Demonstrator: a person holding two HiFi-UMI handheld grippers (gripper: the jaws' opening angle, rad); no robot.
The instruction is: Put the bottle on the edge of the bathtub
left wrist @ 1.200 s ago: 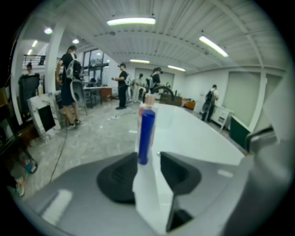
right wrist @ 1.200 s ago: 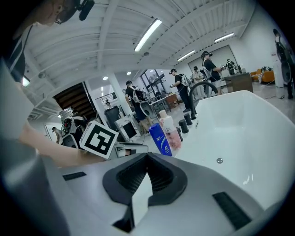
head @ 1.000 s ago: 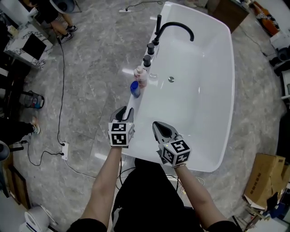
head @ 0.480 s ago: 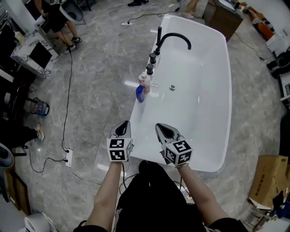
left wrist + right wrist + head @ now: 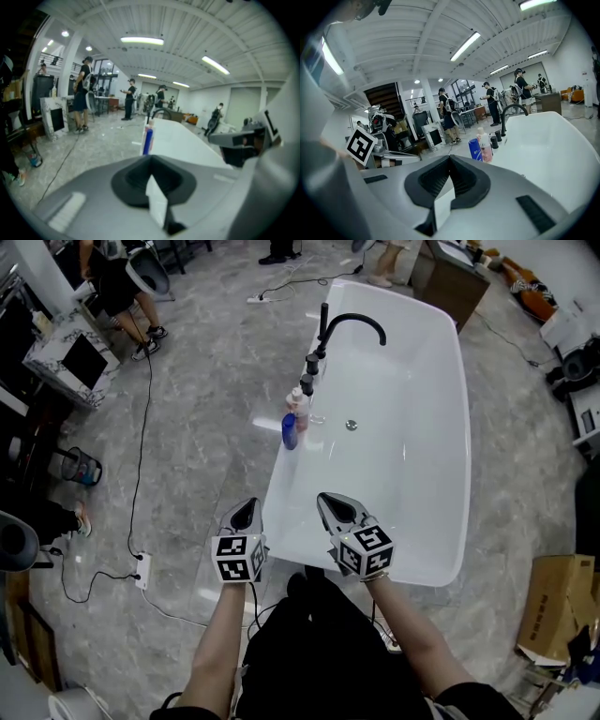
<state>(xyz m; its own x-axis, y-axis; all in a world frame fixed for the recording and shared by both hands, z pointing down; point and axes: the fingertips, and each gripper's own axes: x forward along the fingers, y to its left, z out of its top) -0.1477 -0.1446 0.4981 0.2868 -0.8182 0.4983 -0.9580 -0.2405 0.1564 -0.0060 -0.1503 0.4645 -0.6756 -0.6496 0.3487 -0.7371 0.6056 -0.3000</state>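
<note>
Now | left gripper [image 5: 246, 513]: closed, empty | right gripper [image 5: 336, 510]: closed, empty | both sat at the near end, seemingly with nothing to carry | blue bottle [image 5: 290, 431]: stood upright on bathtub [image 5: 277, 474] rim beside pink bottle [image 5: 300, 409]

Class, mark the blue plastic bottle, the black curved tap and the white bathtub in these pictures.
blue plastic bottle [image 5: 290, 432], head view, middle of its body.
black curved tap [image 5: 356, 316], head view, top of its arch.
white bathtub [image 5: 278, 484], head view, bare stretch of its left rim.
</note>
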